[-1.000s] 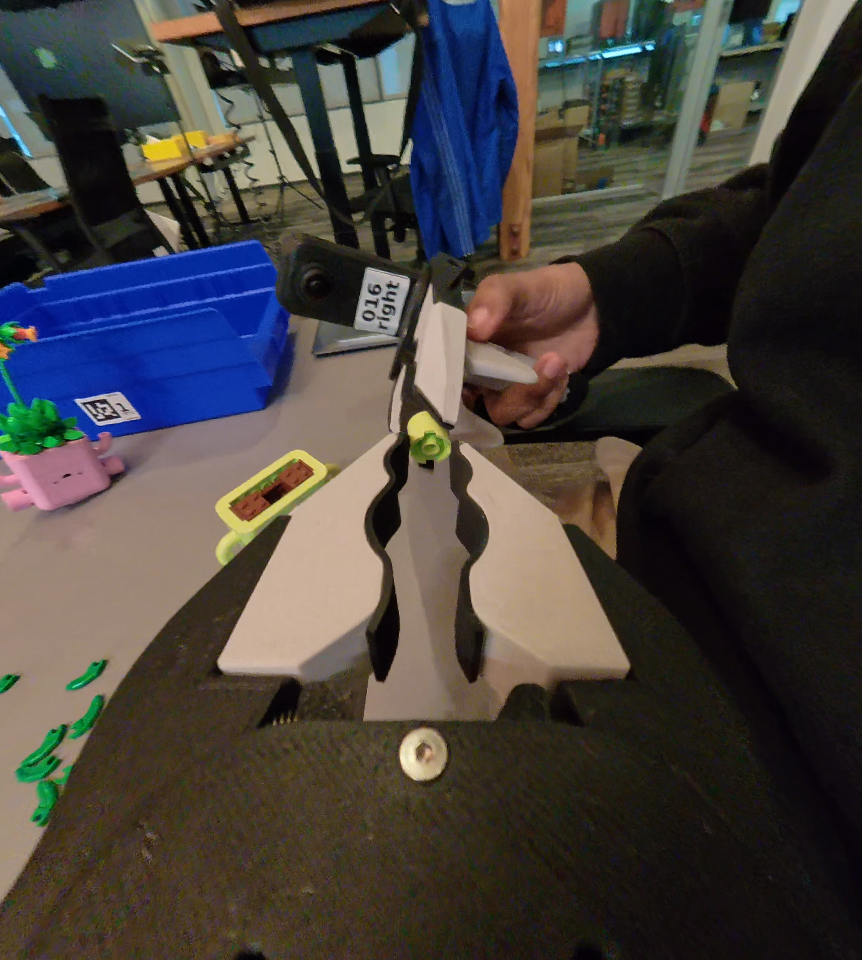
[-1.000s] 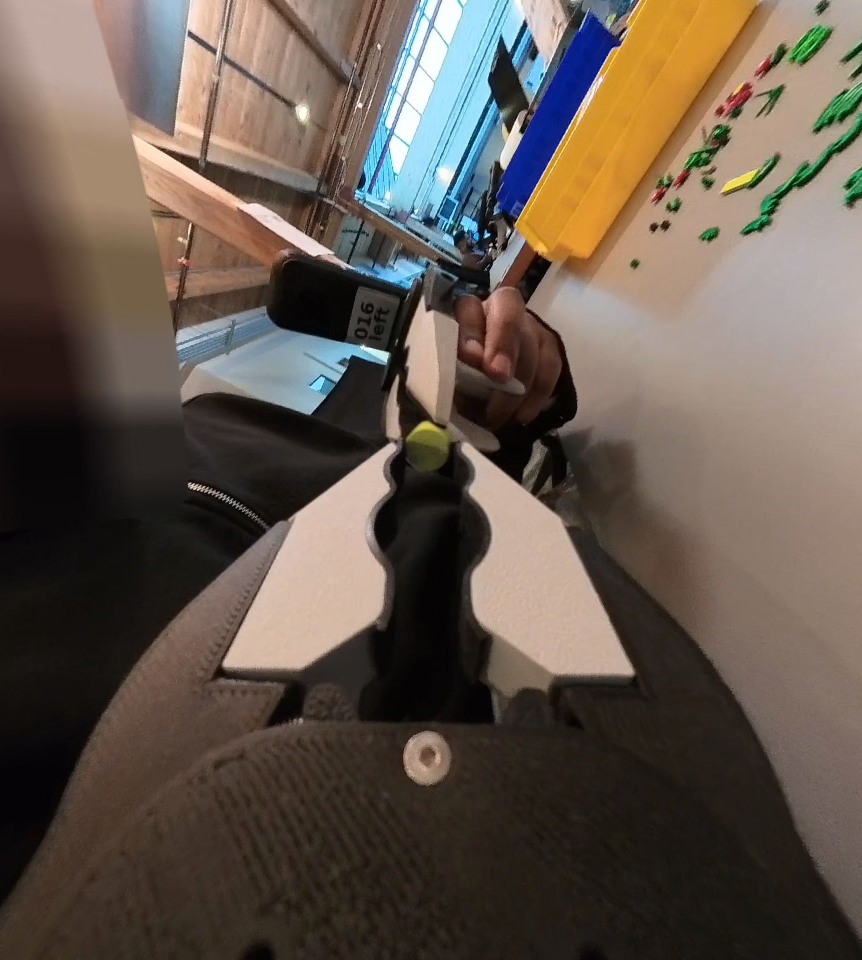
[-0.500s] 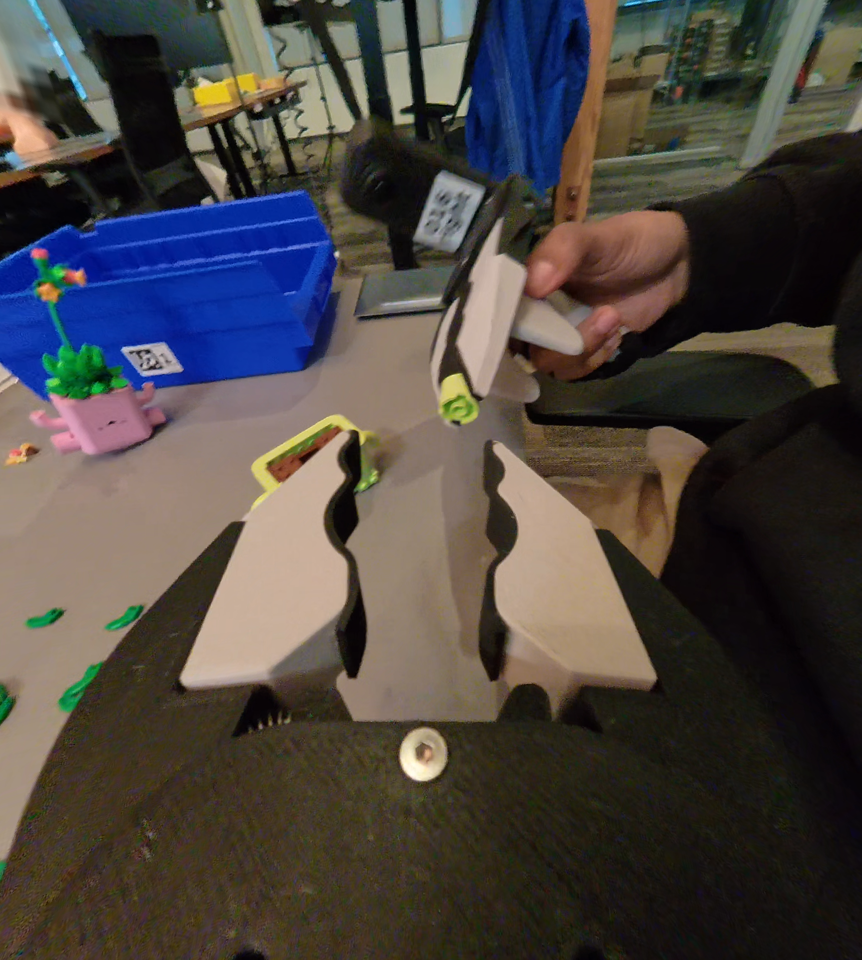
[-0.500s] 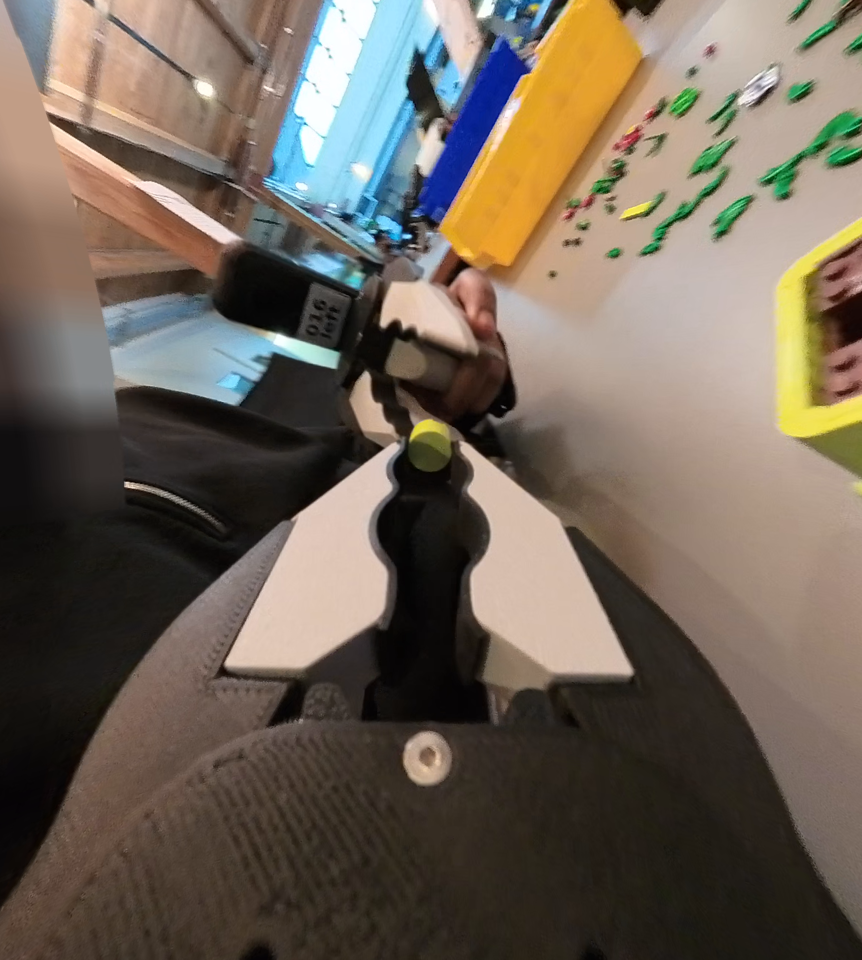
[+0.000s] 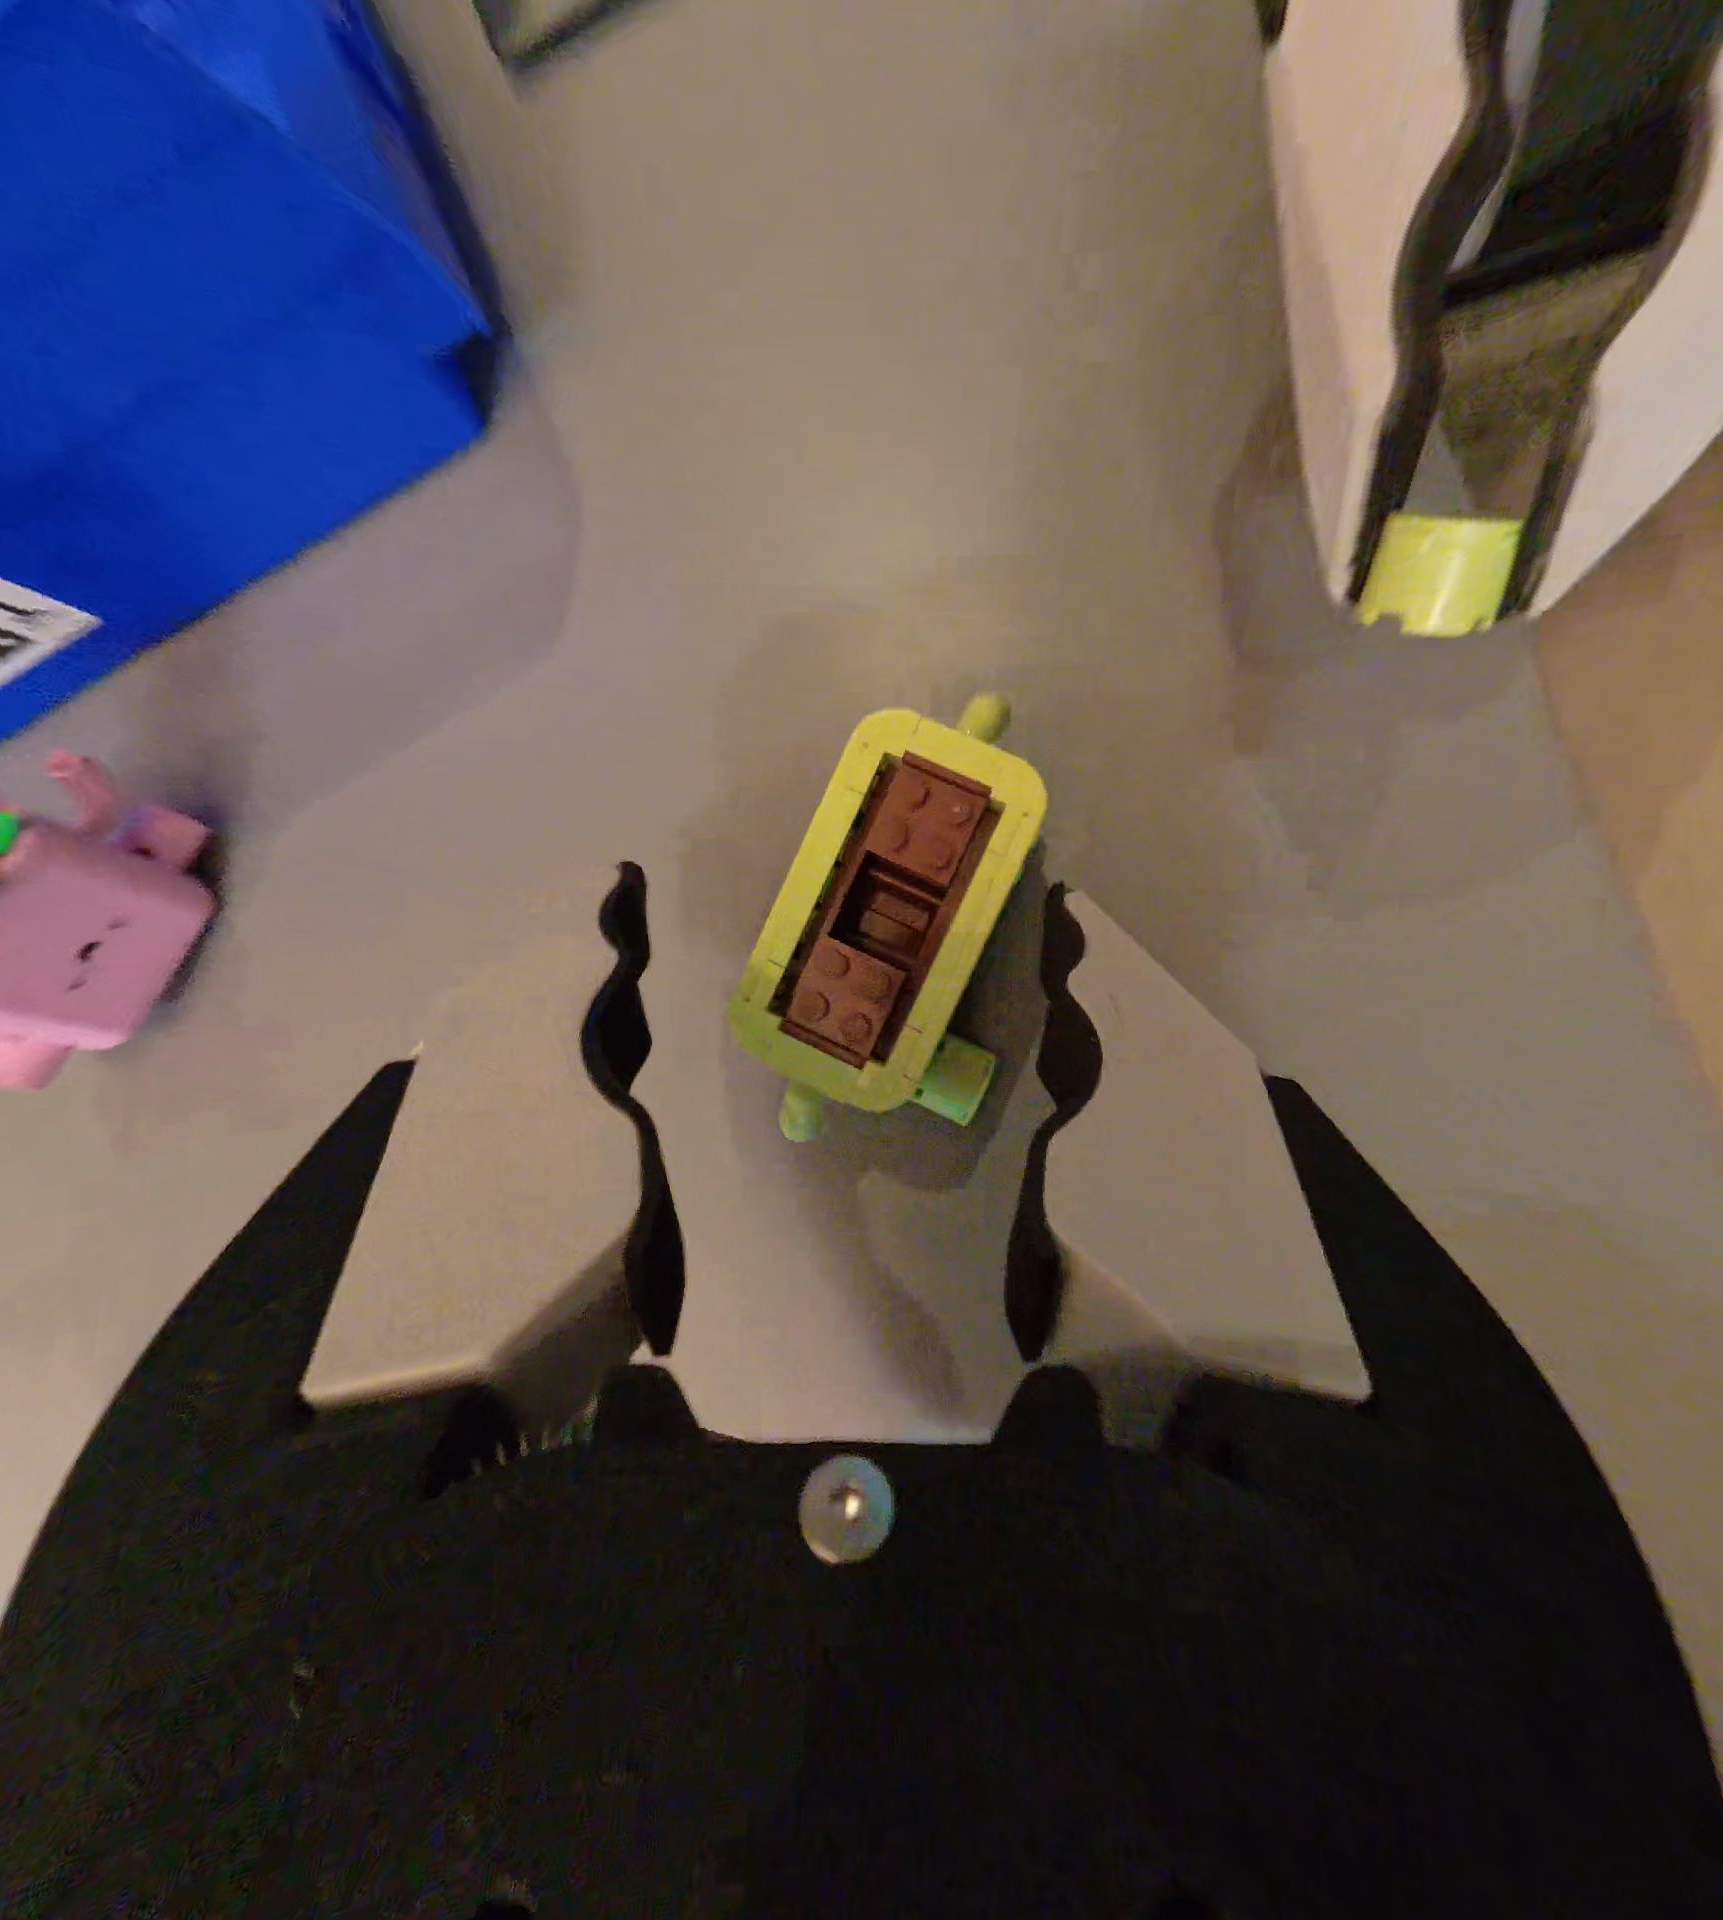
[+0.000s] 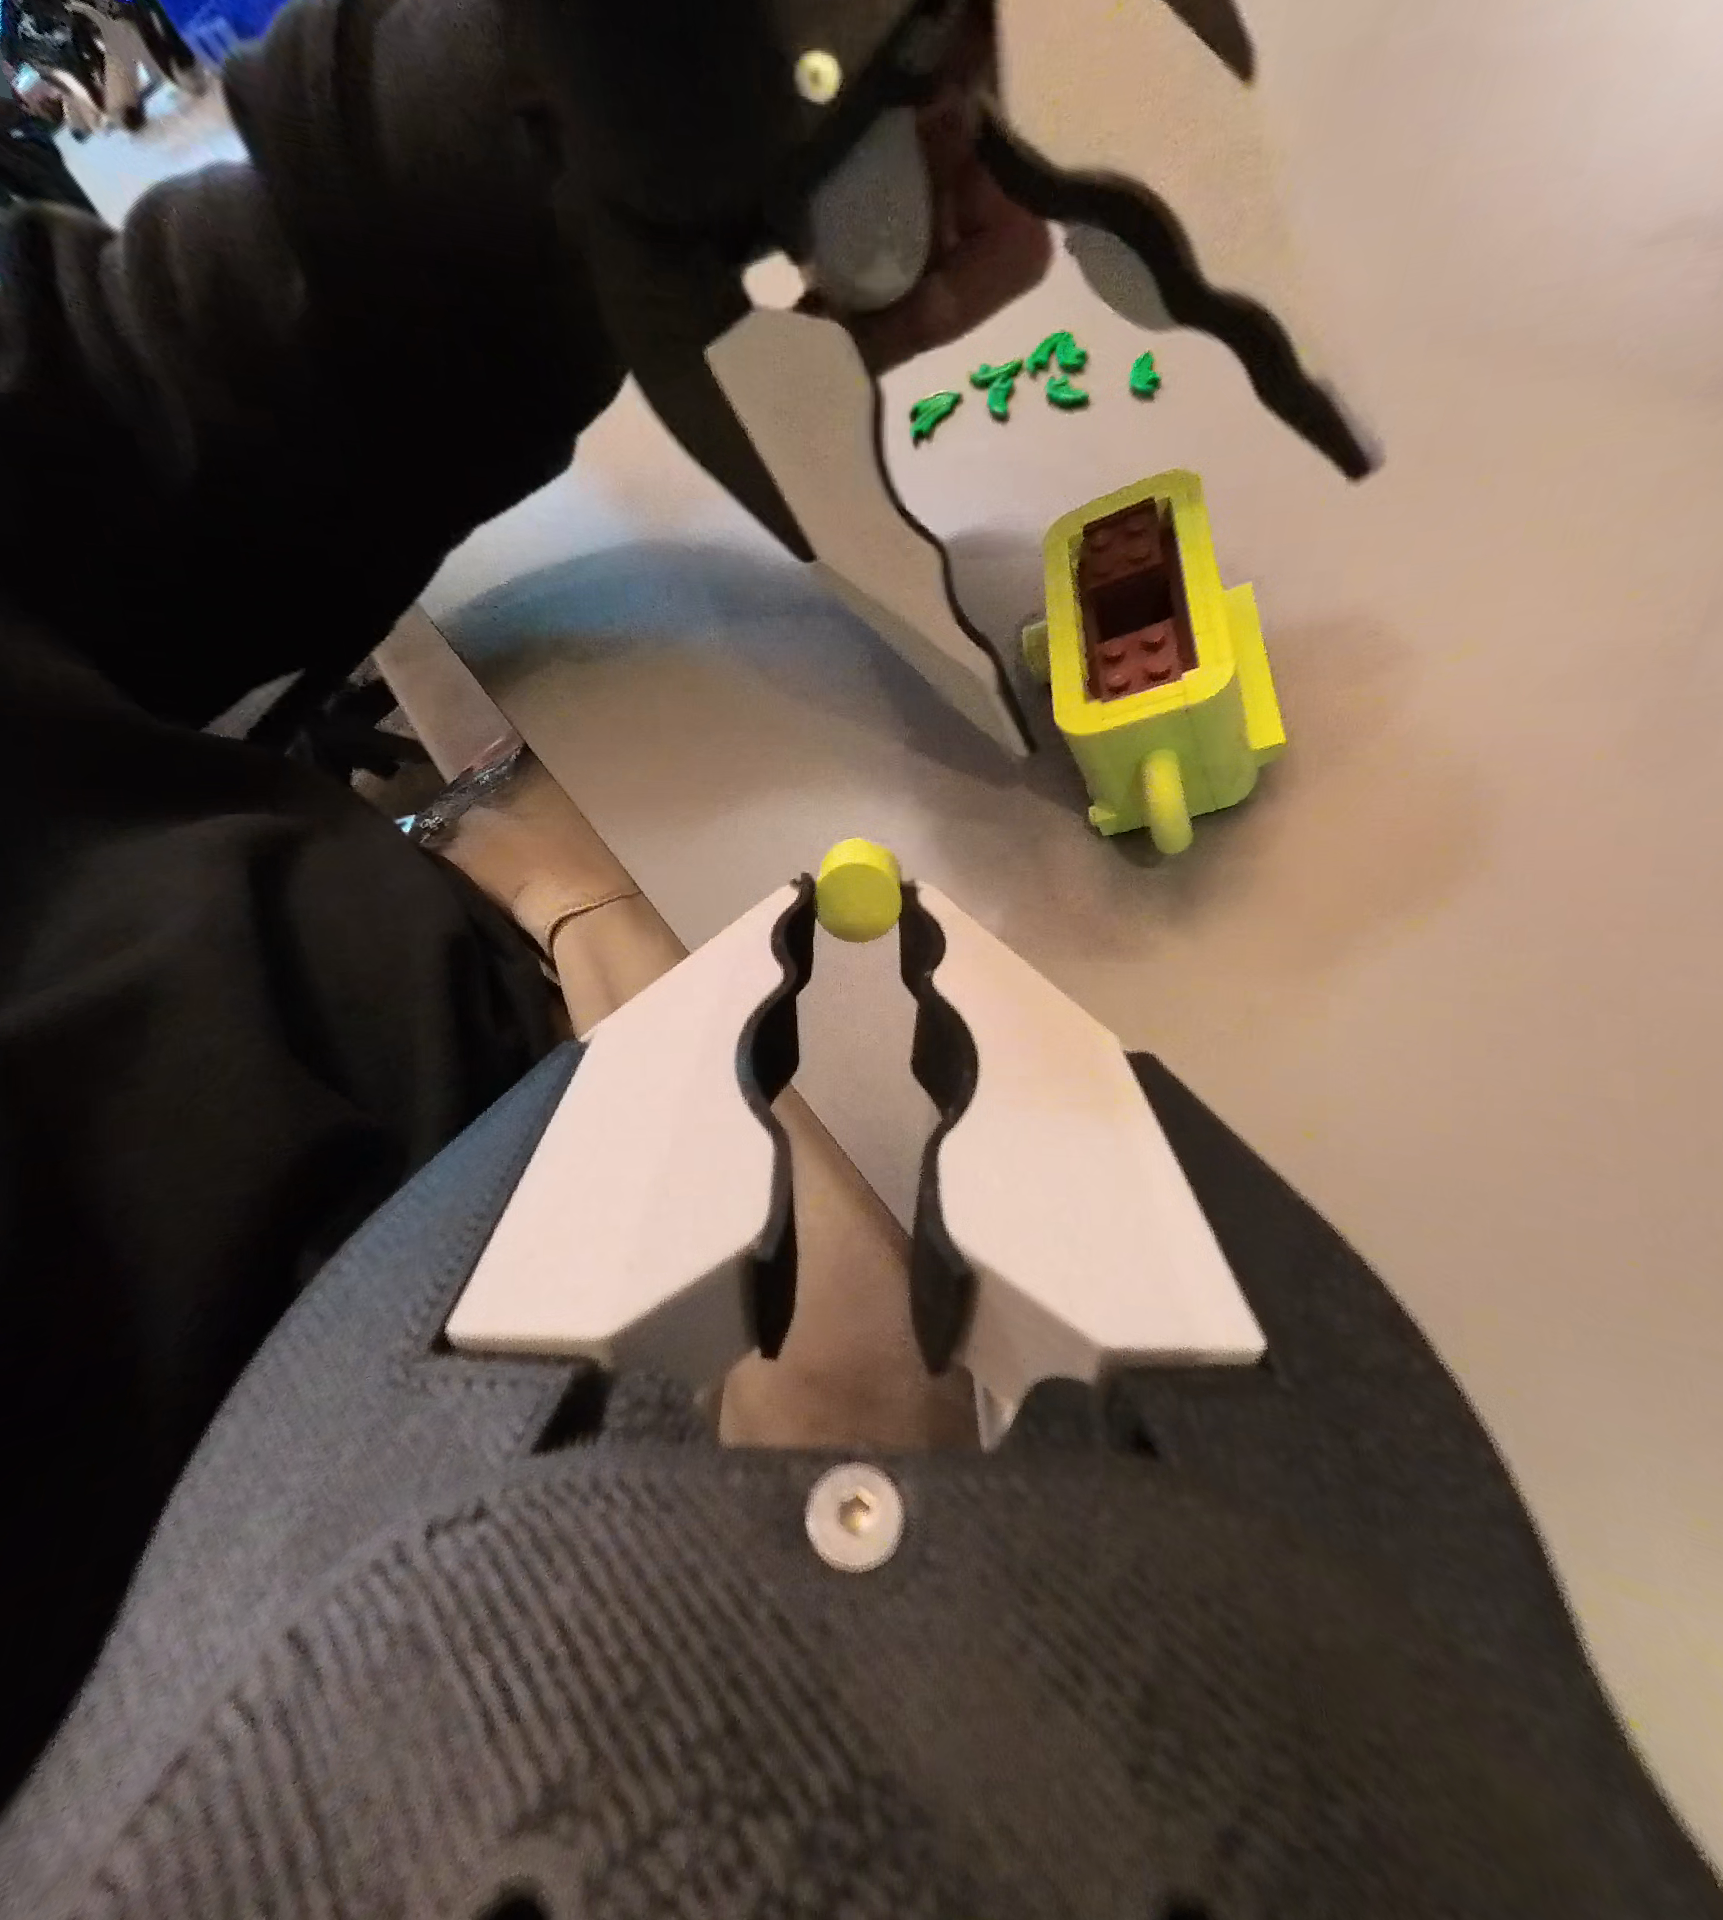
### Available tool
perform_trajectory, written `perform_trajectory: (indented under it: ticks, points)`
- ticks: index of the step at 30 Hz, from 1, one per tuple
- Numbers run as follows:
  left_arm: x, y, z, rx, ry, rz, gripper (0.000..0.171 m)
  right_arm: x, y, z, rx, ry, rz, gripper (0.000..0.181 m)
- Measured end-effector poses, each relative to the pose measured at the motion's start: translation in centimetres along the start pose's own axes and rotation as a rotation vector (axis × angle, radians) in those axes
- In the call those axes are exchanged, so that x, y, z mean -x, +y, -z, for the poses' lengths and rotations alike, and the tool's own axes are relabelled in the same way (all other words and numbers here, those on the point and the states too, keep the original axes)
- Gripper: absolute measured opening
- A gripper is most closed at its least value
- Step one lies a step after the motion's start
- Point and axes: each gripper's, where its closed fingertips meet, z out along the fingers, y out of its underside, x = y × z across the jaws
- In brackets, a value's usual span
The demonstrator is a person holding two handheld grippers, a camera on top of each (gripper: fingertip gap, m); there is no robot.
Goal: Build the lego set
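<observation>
A lime-green lego pot (image 5: pixel 1002 821) with brown bricks inside stands on the grey table. It also shows in the right wrist view (image 6: pixel 1221 717). My left gripper (image 5: pixel 841 894) is open and empty, lowered over the pot with one finger on each side. From the right wrist view the left gripper (image 6: pixel 1184 603) hangs above the pot, its near fingertip beside the pot's wall. My right gripper (image 6: pixel 857 904) is shut on a small round lime piece (image 6: pixel 857 891), held in the air a little short of the pot. The right gripper (image 5: pixel 1439 592) and its lime piece (image 5: pixel 1439 571) show at upper right.
A pink lego pot (image 5: pixel 57 966) with green leaves stands left of the lime pot. A blue bin (image 5: pixel 161 312) sits at the back left. Several green leaf pieces (image 6: pixel 1033 384) lie beyond the pot. The table edge (image 6: pixel 524 748) and a person's black sleeve (image 6: pixel 213 416) are on the left.
My left gripper has opened wider and swung down over the lime pot. My right gripper, still holding the round lime piece, has turned toward the table and come close to the pot.
</observation>
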Motion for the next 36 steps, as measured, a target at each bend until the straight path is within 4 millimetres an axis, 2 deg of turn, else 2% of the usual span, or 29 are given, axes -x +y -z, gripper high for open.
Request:
perform_trajectory:
  ticks: [3, 6, 8, 11, 15, 17, 19, 23, 27, 29, 32, 36]
  points:
    - [-0.7, 0.4, -0.8, 0.037, 0.098, -0.003, 0.049, -0.5, 0.2, 0.2, -0.002, 0.022, 0.019, 0.015]
    - [-1.0, 0.5, -1.2, 0.034, 0.125, -0.001, 0.041, -0.9, 0.5, 0.2, 0.004, 0.04, 0.038, 0.015]
    - [-1.0, 0.3, -1.1, 0.015, 0.119, 0.069, 0.04, -1.4, 0.5, 0.2, -0.002, 0.062, 0.058, 0.014]
    - [-0.8, 0.3, 0.0, -0.053, 0.095, 0.309, 0.04, -2.2, 0.0, 0.4, -0.019, 0.133, 0.117, 0.014]
    - [-1.3, 0.3, 2.7, -0.239, 0.067, 0.74, 0.041, -3.2, -1.5, 0.1, -0.045, 0.25, 0.244, 0.014]
    - [-1.4, 1.0, 4.0, -0.34, 0.029, 0.911, 0.04, -2.9, -2.7, -1.0, -0.058, 0.278, 0.308, 0.014]
    - [-1.1, 1.9, 5.3, -0.449, -0.068, 1.001, 0.041, -2.6, -3.5, -2.5, -0.048, 0.311, 0.376, 0.014]
    - [-1.4, 3.8, 7.6, -0.58, -0.25, 1.096, 0.04, -1.9, -5.7, -5.2, -0.042, 0.42, 0.565, 0.014]
    - [-2.1, 4.9, 8.8, -0.637, -0.333, 1.115, 0.04, -1.5, -6.6, -6.8, 0.006, 0.548, 0.803, 0.014]
    - [-2.1, 5.4, 9.0, -0.652, -0.353, 1.123, 0.04, -0.9, -6.8, -7.5, 0.005, 0.555, 0.883, 0.014]
    - [-2.1, 5.5, 9.4, -0.712, -0.345, 1.148, 0.04, -0.1, -7.1, -7.9, -0.04, 0.538, 0.922, 0.014]
    - [-2.2, 5.5, 9.5, -0.741, -0.324, 1.161, 0.04, 0.2, -7.2, -8.4, -0.05, 0.494, 0.888, 0.015]
